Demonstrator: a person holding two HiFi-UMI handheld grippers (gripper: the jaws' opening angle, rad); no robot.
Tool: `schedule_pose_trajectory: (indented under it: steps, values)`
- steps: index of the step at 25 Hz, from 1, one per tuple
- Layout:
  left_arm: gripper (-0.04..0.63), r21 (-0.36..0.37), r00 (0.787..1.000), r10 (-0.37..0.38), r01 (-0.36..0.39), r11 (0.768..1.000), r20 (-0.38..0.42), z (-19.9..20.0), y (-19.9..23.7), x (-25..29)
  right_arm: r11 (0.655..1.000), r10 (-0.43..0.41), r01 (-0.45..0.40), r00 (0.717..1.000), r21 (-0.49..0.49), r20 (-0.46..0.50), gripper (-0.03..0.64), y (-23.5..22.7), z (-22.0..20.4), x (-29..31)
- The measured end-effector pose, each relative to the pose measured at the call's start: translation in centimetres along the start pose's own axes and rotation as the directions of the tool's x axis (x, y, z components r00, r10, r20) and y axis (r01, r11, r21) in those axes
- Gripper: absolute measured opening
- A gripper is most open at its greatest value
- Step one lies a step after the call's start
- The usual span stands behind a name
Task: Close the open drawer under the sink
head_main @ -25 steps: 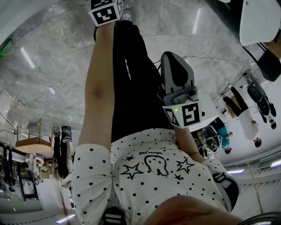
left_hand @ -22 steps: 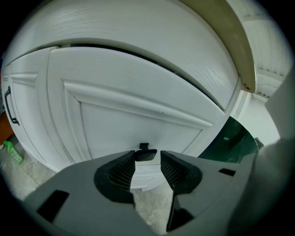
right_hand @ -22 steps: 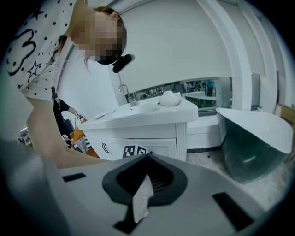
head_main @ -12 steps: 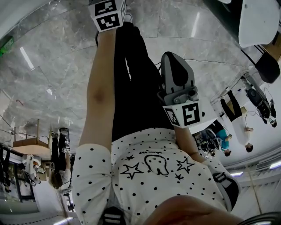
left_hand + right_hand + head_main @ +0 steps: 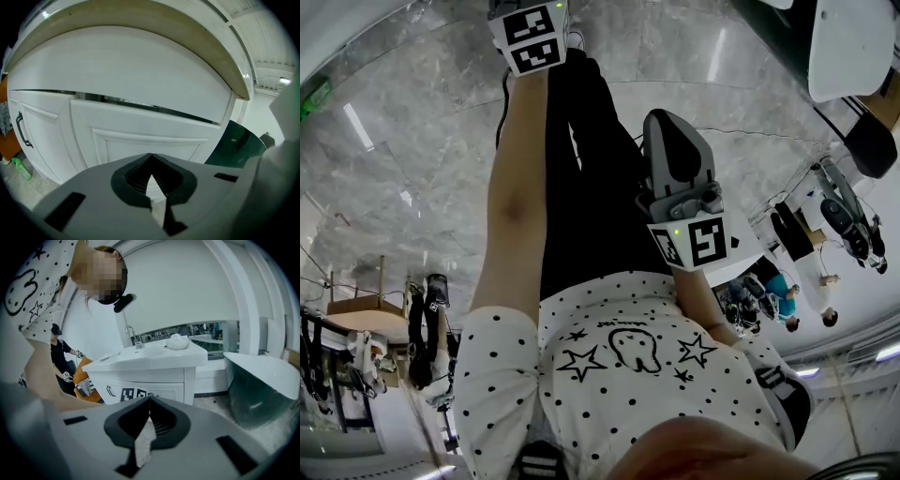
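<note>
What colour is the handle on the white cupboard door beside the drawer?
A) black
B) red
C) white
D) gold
A: in the left gripper view, the curved handle stands out black against the white cupboard door.

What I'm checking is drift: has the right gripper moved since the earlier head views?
No. The right gripper sits at the same spot against the floor seam beside it.

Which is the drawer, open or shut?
Slightly open: a dark gap runs along the top of the drawer front, which stands out from the panel beside it.
</note>
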State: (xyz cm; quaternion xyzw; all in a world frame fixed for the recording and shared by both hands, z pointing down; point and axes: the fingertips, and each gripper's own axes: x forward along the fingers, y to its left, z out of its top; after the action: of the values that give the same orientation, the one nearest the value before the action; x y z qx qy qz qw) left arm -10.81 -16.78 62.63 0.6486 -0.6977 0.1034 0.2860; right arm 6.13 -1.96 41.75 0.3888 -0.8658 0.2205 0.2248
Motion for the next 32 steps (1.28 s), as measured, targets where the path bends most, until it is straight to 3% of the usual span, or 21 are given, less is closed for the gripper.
schedule_pose_trajectory:
  steps: [9,32]
  values:
    - [0.003,-0.008,1.000,-0.005,0.005,1.000,0.009,0.6,-0.6,-1.6,1.000,0.004,-0.004,1.000,-0.017,0.026,0.014,0.5,1.4,0.1]
    - [0.003,0.026,0.999,-0.016,0.015,1.000,0.036,8.4,-2.3,-7.4,0.996,0.022,-0.018,0.999,-0.091,0.045,0.014,1.6,5.9,-3.5]
